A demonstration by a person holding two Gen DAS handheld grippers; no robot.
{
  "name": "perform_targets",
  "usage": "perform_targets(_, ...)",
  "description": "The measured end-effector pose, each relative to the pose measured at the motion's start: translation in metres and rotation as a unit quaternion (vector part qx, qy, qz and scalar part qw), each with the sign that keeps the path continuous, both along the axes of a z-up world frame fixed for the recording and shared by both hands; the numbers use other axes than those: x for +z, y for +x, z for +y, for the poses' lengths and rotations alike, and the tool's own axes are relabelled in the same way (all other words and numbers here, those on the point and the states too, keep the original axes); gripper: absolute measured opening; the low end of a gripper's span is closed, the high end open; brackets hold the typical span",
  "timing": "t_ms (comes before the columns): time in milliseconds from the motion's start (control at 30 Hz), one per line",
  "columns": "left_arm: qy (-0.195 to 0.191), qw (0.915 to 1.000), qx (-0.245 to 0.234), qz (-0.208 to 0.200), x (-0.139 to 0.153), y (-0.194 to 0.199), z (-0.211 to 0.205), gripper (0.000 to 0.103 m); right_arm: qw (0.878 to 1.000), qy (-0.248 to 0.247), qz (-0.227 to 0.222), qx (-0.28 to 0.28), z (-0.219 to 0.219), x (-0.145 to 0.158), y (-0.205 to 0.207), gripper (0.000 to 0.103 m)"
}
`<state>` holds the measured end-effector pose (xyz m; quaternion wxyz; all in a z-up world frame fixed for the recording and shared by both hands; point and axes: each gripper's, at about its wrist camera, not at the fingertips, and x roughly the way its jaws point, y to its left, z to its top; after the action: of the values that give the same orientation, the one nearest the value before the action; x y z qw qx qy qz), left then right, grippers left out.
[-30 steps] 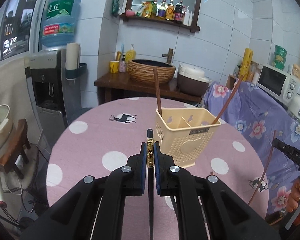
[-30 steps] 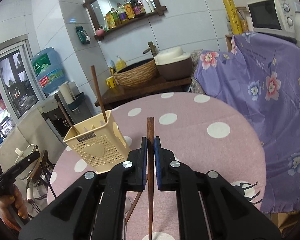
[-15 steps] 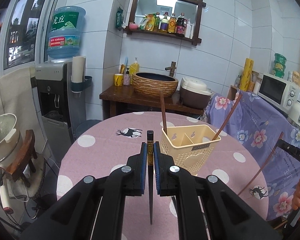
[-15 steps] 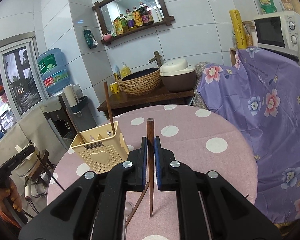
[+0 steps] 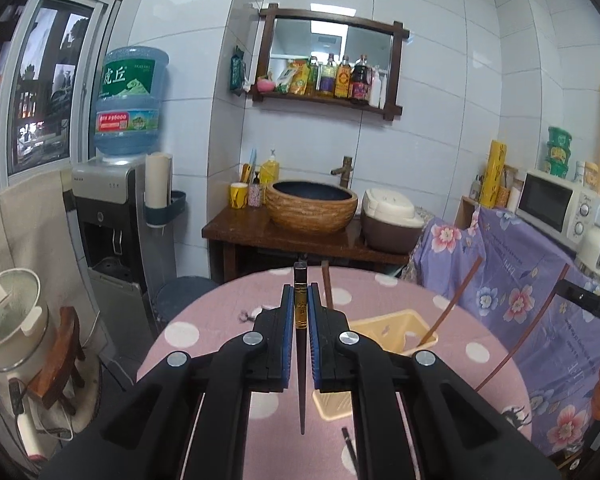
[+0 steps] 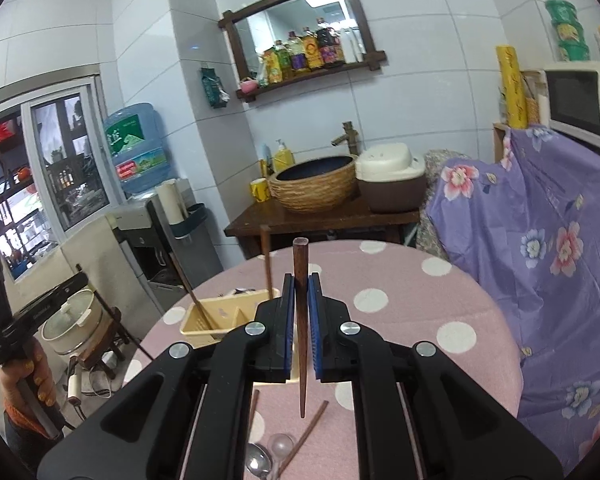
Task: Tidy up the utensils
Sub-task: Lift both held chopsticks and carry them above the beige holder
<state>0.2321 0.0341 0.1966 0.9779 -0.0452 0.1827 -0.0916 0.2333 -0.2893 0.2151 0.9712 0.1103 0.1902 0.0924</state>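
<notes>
- Left wrist view: the left gripper [image 5: 300, 312] is clamped on a dark chopstick [image 5: 300, 364] at frame centre, thin tip pointing down over the pink dotted table [image 5: 220, 320]. A cream basket [image 5: 392, 332] sits just right of centre, holding two brown chopsticks.
- Right wrist view: the right gripper [image 6: 300, 304] is clamped on a brown chopstick [image 6: 300, 320], tip down. Same basket [image 6: 220, 316] left of centre; spoons [image 6: 268, 456] and loose chopsticks lie at the bottom.

Water jug [image 5: 129, 100], at 10 o'clock in left view: green label "虎丘", red band "96000". Black gripper [image 5: 596, 308] at 3 o'clock: "DAS".
</notes>
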Motion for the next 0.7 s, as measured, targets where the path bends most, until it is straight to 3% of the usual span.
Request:
perform_targets(233,-0.036,0.9985,-0.017,-0.037,0.059,0.011,-0.005,0.008,0.997,-0.003,-0.069,0.027,0.029,0.070,0.007,0.008)
perform_targets(367,-0.034,0.9981,-0.007,-0.051,0.074,0.028,-0.024,0.008,0.996,-0.003,-0.090,0.011,0.045,0.089,0.025,0.008)
perform_targets(500,-0.038,0.9986,0.000,-0.036,0.061,0.050,-0.039,0.008,0.995,-0.022,-0.094,-0.015,0.063,0.079,0.047,0.008)
perform_targets(700,-0.034,0.9994,0.005,-0.005,0.018,0.069,-0.050,0.008,0.998,-0.032,-0.058,-0.023,0.076,0.028,0.079,0.008)
